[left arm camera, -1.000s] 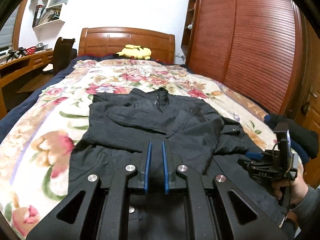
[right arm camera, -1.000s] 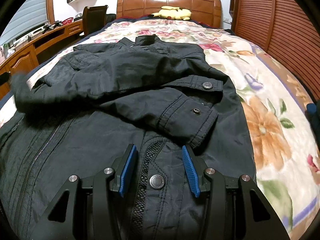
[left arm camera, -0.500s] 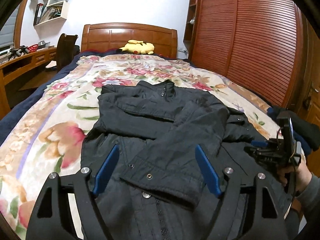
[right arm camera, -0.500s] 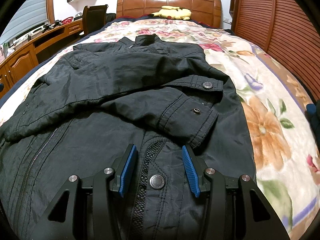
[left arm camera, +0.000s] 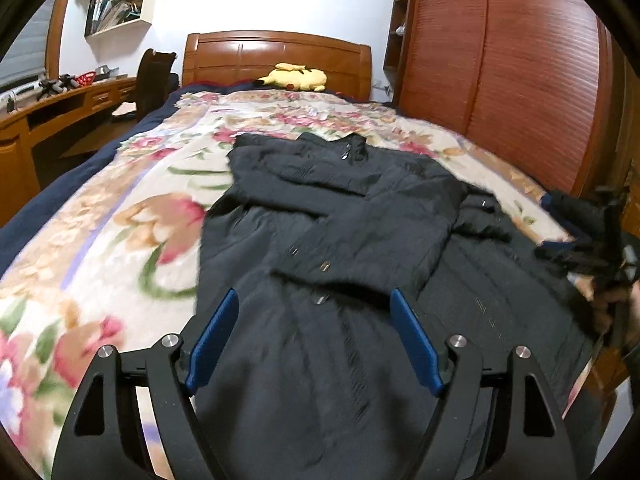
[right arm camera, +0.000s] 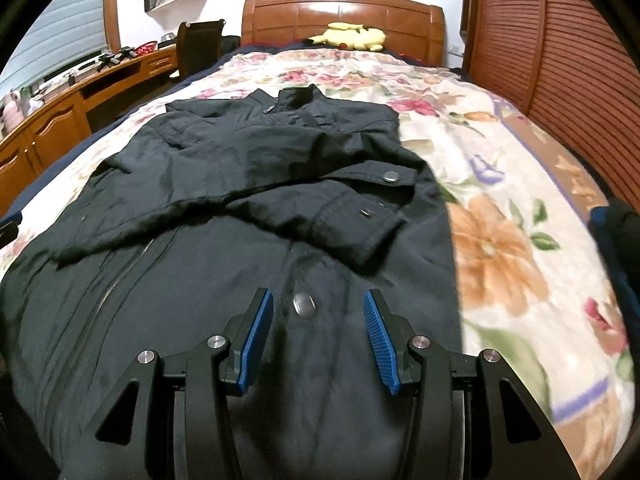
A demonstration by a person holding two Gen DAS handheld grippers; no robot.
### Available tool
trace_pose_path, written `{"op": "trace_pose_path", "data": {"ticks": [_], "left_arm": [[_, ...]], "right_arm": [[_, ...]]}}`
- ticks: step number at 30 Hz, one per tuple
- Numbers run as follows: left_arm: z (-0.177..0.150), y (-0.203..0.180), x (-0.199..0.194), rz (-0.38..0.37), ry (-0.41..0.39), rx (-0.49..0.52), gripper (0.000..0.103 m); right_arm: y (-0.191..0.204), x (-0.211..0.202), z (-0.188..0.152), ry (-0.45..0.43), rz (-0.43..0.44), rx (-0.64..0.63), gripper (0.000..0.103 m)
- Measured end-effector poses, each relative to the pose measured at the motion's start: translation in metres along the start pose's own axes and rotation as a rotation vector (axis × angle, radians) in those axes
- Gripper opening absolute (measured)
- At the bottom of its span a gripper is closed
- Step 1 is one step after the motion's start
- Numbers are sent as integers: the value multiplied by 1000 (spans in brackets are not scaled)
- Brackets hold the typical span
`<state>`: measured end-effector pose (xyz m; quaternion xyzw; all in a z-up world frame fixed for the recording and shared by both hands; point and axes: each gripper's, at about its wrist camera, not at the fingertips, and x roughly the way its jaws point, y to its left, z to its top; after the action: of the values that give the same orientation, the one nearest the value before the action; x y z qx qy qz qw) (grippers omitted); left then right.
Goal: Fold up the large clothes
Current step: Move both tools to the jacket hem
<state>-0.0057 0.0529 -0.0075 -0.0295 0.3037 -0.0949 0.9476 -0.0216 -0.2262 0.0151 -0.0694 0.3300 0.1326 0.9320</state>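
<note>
A large black jacket [left arm camera: 340, 248] lies front up on the floral bedspread, collar toward the headboard, both sleeves folded across the chest. It also shows in the right wrist view [right arm camera: 240, 208]. My left gripper [left arm camera: 316, 336] is open and empty, above the jacket's lower front, its blue pads wide apart. My right gripper [right arm camera: 318, 340] is open and empty, above the hem by a snap button [right arm camera: 304, 304]. The right gripper also appears at the right edge of the left wrist view [left arm camera: 592, 248], held in a hand.
The floral bedspread [left arm camera: 120, 216] covers the bed. A yellow plush toy [left arm camera: 296, 77] lies by the wooden headboard. A desk [right arm camera: 60, 112] and chair stand to the left. A slatted wooden wardrobe [left arm camera: 520, 72] stands to the right. Dark folded clothes [right arm camera: 624, 232] lie at the bed's right edge.
My left gripper opened, letting go of the sleeve it held, which now lies across the chest. Both grippers have drawn back toward the hem. The right gripper stayed open.
</note>
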Motion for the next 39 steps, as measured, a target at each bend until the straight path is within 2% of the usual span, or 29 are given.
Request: {"op": "trace_pose_path", "data": {"ticks": [5, 14, 23, 27, 28, 29, 30, 34, 37, 39], "left_arm": [[-14, 7, -16, 30, 22, 12, 79], [-32, 8, -41, 61, 31, 28, 79], [-52, 12, -59, 83, 45, 33, 79], [-63, 19, -60, 85, 63, 11, 79], [-66, 21, -60, 80, 67, 1, 79], [-68, 22, -61, 76, 68, -3, 79], [-71, 23, -62, 74, 69, -3, 79], [-80, 29, -60, 75, 86, -16, 79], [-86, 31, -57, 44, 103, -31, 71], [-89, 31, -56, 40, 104, -32, 71]], "right_arm": [[-16, -36, -21, -16, -31, 15, 49], [-32, -71, -50, -4, -81, 45, 49], [-30, -104, -72, -3, -50, 42, 49], [-29, -109, -79, 4, -26, 11, 49], [-30, -109, -80, 11, -17, 12, 52], [-31, -109, -82, 21, -8, 16, 60], [-33, -107, -84, 30, -7, 20, 63], [-36, -96, -91, 73, -12, 29, 63], [-38, -88, -95, 91, 5, 54, 63], [-38, -87, -96, 86, 12, 57, 63]]}}
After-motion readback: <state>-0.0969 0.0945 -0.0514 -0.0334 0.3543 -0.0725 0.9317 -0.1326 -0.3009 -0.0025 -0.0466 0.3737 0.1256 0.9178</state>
